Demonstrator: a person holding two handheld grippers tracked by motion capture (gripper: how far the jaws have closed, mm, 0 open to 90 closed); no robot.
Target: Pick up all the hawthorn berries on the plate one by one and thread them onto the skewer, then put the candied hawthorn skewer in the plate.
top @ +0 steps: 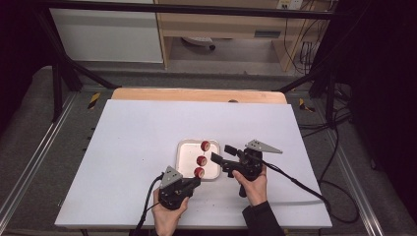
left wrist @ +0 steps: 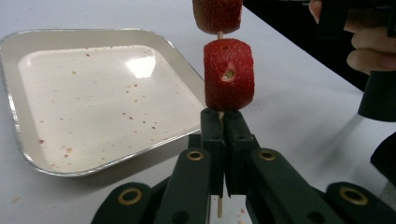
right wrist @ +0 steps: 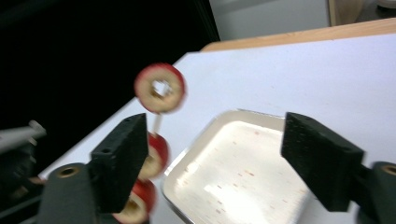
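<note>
While juice-flecked, tray (left wrist: 28, 154) lies under strawberry skewer (left wrist: 228, 74).

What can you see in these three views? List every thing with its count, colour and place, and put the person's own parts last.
strawberry pieces: three, red, threaded along the skewer above the tray's right side
skewer: one, pale wood, clamped at its lower end in the left gripper
tray: one, white with red specks, mid-table
table: one, white top, wooden far edge
left gripper: one, black, shut on the skewer
right gripper: one, black, jaws open beside the tray
hands: two, at the near edge
</note>
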